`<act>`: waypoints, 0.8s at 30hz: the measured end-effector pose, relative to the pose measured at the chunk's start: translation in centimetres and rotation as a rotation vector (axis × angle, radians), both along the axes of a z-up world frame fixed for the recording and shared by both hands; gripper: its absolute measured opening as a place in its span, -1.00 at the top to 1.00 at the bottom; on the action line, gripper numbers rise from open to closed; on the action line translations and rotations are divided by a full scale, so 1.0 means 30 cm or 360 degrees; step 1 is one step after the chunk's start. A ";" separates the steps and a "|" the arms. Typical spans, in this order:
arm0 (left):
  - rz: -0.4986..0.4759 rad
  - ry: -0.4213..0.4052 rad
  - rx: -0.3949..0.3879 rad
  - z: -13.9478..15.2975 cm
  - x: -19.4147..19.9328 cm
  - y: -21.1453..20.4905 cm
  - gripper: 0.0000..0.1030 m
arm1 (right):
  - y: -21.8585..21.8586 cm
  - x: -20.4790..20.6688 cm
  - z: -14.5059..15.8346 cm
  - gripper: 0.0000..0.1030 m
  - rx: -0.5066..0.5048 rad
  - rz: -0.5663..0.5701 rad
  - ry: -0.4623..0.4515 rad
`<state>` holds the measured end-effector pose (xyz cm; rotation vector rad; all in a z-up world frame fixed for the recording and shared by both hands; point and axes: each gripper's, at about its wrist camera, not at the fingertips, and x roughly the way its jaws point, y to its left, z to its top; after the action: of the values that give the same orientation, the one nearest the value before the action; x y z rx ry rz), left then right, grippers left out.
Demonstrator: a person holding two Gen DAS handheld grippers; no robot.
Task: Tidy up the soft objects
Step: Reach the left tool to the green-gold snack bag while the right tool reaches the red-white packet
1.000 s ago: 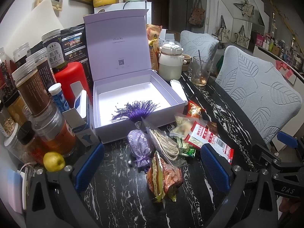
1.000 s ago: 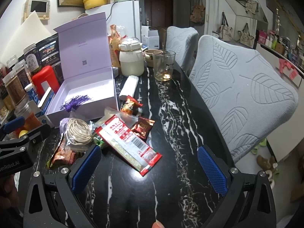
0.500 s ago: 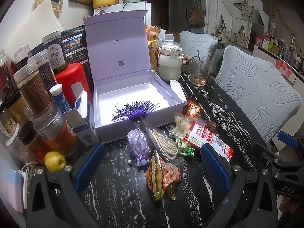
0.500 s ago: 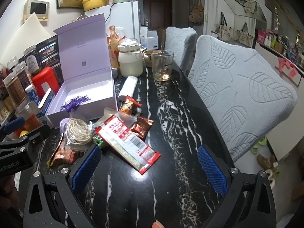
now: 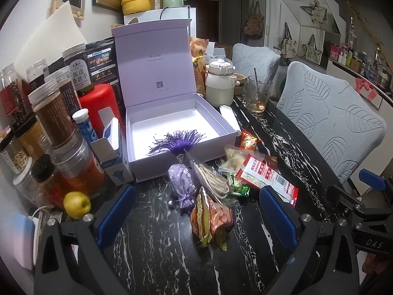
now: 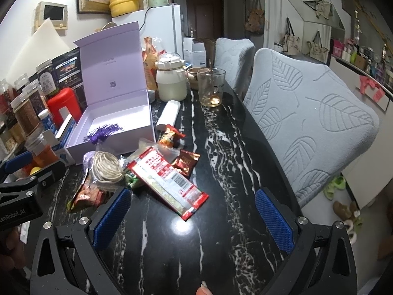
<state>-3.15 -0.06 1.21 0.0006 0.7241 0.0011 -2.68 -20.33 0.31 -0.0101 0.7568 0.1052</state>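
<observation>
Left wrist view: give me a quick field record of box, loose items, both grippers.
box: lavender box, lid up, open
in box: purple tassel, head over the front wall
loose on table: purple sachet, cord bag, red-white packet, orange snack bag
left gripper: open, empty
right gripper: open, empty

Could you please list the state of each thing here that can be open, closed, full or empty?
Lilac cardboard gift box: lid up, holding only a purple tassel.
Clear drinking glass: nearly empty, spoon inside.
Cream lidded jar: closed.
Left gripper: open, empty.
Right gripper: open, empty.
</observation>
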 end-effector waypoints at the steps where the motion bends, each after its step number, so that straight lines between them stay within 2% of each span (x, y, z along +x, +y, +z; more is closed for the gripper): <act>1: 0.0004 -0.0002 0.0001 0.000 -0.008 0.002 -1.00 | 0.000 -0.006 0.001 -1.00 0.0003 0.0002 -0.0001; 11: 0.0041 -0.0001 0.0002 -0.013 -0.088 0.033 -1.00 | 0.015 -0.081 -0.006 -1.00 0.0023 0.0037 -0.0035; 24: 0.0090 0.0102 -0.0051 -0.105 -0.159 0.109 -1.00 | 0.063 -0.148 -0.062 -1.00 0.0075 0.0146 0.0009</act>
<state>-7.92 3.20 -1.93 -0.0509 0.7880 0.0435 -7.13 -18.45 -1.55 0.0006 0.7596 0.2103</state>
